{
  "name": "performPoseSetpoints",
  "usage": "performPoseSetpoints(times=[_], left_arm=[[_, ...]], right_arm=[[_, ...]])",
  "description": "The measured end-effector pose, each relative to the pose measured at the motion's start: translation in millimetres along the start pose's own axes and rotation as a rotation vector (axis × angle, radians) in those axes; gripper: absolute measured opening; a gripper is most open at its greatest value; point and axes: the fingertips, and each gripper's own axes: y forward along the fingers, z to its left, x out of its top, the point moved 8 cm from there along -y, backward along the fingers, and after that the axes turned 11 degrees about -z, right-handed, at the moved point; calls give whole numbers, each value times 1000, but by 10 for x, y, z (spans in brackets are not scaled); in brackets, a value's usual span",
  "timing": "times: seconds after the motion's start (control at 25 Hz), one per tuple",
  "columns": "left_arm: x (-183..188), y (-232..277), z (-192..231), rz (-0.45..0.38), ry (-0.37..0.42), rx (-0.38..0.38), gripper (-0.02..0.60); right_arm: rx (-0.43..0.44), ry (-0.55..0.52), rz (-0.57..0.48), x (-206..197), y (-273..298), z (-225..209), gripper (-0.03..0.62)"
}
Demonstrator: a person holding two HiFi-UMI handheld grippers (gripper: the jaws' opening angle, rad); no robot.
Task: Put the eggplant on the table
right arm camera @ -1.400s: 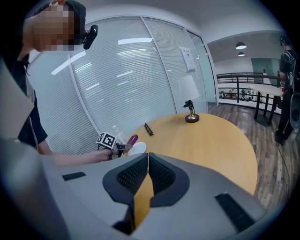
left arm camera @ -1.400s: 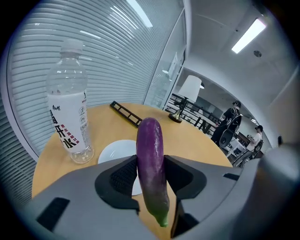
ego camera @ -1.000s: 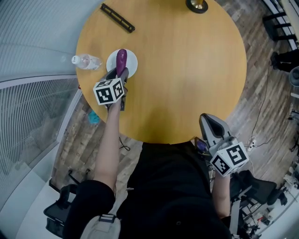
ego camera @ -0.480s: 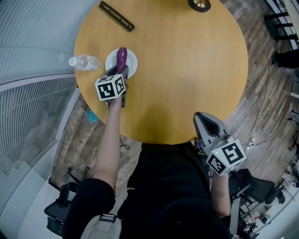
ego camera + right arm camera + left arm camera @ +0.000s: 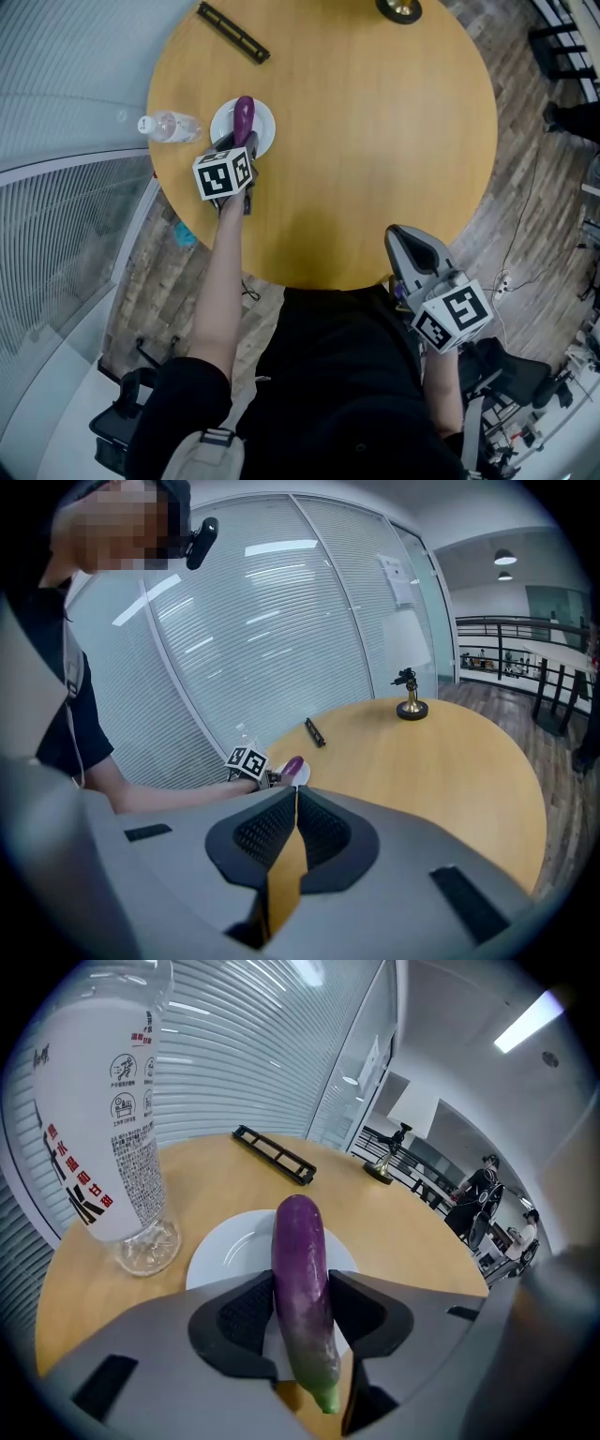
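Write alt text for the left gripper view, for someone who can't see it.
The left gripper is clamped on a purple eggplant over a white plate on a round wooden table. A clear water bottle stands at left.

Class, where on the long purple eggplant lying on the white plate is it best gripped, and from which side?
Grip the long purple eggplant across its slim lower middle, coming in from its green stem end: it lies lengthwise, its sides free.
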Motion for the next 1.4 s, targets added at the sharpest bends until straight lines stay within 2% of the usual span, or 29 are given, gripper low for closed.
performPoseSetpoints(times=[0.2, 0.52, 1.4], left_arm=[[-6, 14, -11, 8, 19, 9, 198], [-6, 0, -21, 4, 47, 25, 242], [48, -171, -33, -13, 64, 33, 255]], right_arm=[[-4, 1, -2, -7, -5, 17, 18], [-13, -1, -9, -24, -55, 10, 18], [-10, -20, -49, -3, -131, 97, 18]])
